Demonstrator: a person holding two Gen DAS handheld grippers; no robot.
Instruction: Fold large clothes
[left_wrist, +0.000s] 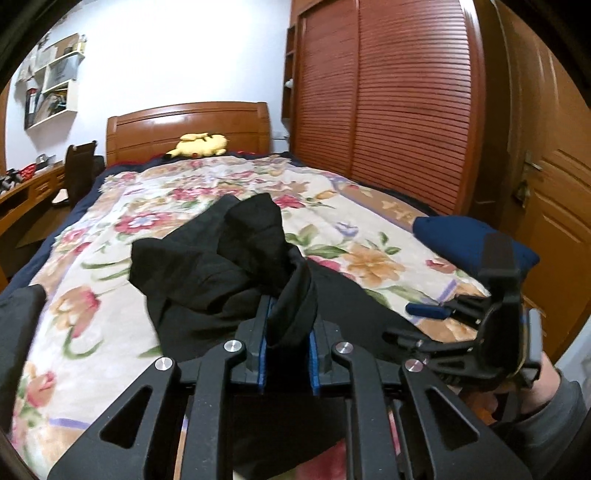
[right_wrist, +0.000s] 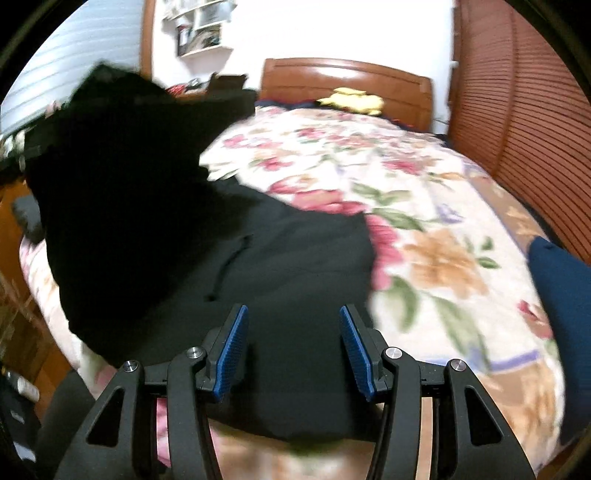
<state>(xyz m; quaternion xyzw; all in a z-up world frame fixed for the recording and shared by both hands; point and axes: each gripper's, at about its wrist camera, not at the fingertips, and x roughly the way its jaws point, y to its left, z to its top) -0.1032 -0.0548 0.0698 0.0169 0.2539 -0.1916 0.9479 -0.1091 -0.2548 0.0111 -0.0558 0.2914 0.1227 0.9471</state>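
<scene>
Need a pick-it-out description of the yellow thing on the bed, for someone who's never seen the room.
Start at the bed with the floral blanket and follow it to the glossy brown wooden headboard. At its foot, on the far end of the bed, lies a yellow plush toy on its side. It is the only plain bright-yellow item; the crumpled black garment and the navy blue cushion sit much nearer.

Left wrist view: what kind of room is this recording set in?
Most likely a home bedroom: a bed with a wooden headboard and floral blanket, a louvered wardrobe alongside, and a yellow plush toy near the headboard.
</scene>
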